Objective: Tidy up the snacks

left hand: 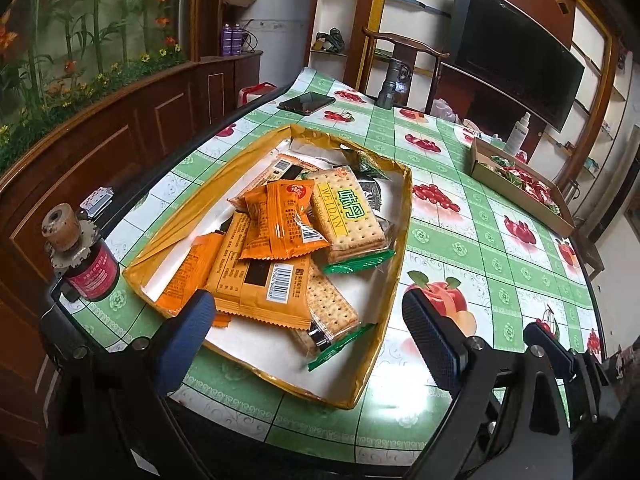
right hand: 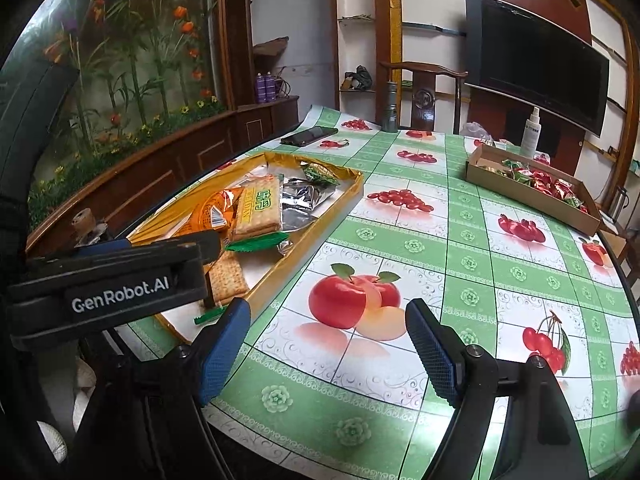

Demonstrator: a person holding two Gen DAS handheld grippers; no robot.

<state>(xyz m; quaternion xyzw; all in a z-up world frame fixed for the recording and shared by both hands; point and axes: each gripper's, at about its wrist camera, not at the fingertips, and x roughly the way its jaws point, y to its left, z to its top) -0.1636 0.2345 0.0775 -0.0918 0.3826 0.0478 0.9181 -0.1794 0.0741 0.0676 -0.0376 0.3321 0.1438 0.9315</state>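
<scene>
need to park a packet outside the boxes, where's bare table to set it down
The widest free patch is the tablecloth between the gold tray and the cardboard box, running to the near edge under the right tool. The strip by the phone and flashlight is narrower. The tray's middle is crowded with snack packets; its near right corner is bare.

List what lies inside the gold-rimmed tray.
The gold-rimmed tray holds a heap: orange snack packets, green-edged cracker packs, a silver foil bag and a small green packet. Whatever lies beneath the heap is covered.
</scene>
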